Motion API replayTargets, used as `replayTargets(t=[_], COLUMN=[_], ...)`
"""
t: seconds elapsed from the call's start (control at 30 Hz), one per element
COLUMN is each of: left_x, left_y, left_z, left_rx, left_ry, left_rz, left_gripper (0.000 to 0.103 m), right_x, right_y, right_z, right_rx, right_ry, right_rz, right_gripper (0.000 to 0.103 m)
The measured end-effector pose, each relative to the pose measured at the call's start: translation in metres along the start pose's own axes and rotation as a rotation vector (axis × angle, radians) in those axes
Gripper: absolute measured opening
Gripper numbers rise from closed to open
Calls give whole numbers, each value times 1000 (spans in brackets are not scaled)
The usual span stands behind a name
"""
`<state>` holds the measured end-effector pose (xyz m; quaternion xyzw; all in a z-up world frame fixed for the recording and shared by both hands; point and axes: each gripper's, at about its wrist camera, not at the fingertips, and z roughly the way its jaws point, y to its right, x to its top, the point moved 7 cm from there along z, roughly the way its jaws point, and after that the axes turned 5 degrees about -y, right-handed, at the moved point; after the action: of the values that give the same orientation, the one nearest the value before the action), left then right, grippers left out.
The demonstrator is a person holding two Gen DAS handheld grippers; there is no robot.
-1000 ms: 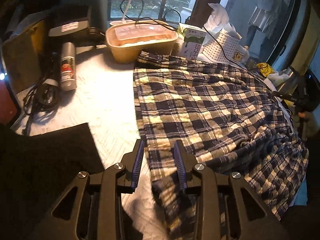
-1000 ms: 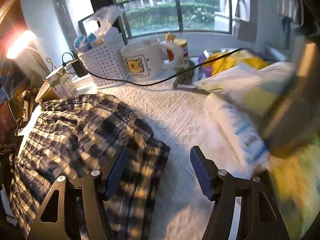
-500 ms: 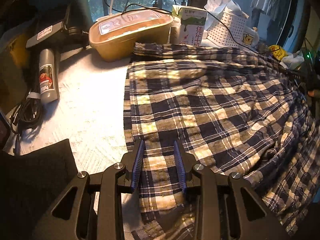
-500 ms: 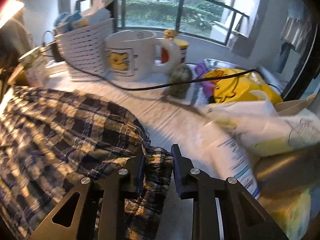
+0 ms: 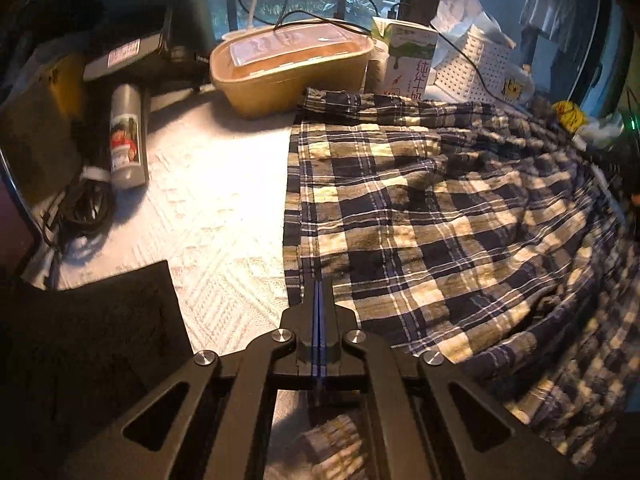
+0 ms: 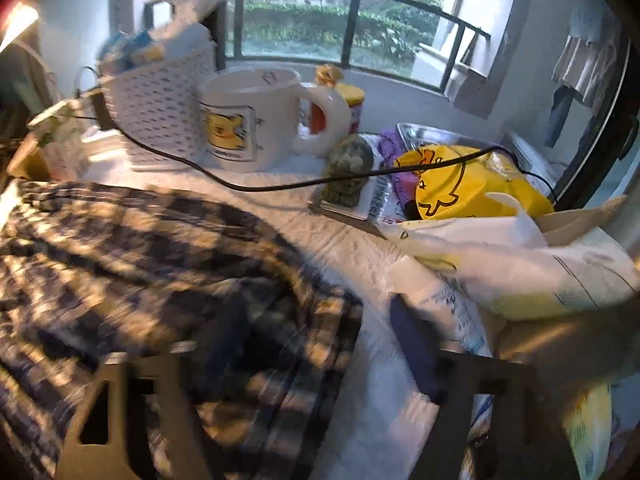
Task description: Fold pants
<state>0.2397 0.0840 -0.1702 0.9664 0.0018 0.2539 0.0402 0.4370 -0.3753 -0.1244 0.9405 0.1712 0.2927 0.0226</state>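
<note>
The navy-and-cream plaid cotton pants [image 5: 440,216] lie spread across the white quilted bench [image 5: 216,200]. The left gripper [image 5: 318,292] has its fingers pressed together on the pants' near hem. The right gripper [image 6: 320,344], blurred, has its fingers wide apart over the other edge. A tan lidded food tub [image 5: 288,68] holds something pinkish; a white perforated basket [image 6: 160,108] holds packets.
</note>
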Motion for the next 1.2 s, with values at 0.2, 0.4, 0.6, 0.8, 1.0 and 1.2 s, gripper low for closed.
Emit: replayTargets(t=[0.2,0.4,0.6,0.8,1.0,1.2], left_x=[19,38,43,46,43,32], left_y=[-5,-5,5,4,-10,-14], left_z=[8,24,30,20,7,21], left_rx=[-38,-24,-50,-13,23,7], left_ry=[-3,-6,-6,34,49,2], left_rz=[-27,-26,25,31,3,-40], left_gripper=[5,25,26,1,1,2], right_x=[-18,-33,-51,-72,-86,-94], right_y=[-12,-24,-27,-24,-17,-13], right_z=[-41,-72,-94,-108,-111,-107], right_rx=[9,6,7,3,1,-3], right_ry=[38,67,85,91,84,66], right_rz=[-8,0,45,95,139,150], right_gripper=[79,79,79,79,79,79])
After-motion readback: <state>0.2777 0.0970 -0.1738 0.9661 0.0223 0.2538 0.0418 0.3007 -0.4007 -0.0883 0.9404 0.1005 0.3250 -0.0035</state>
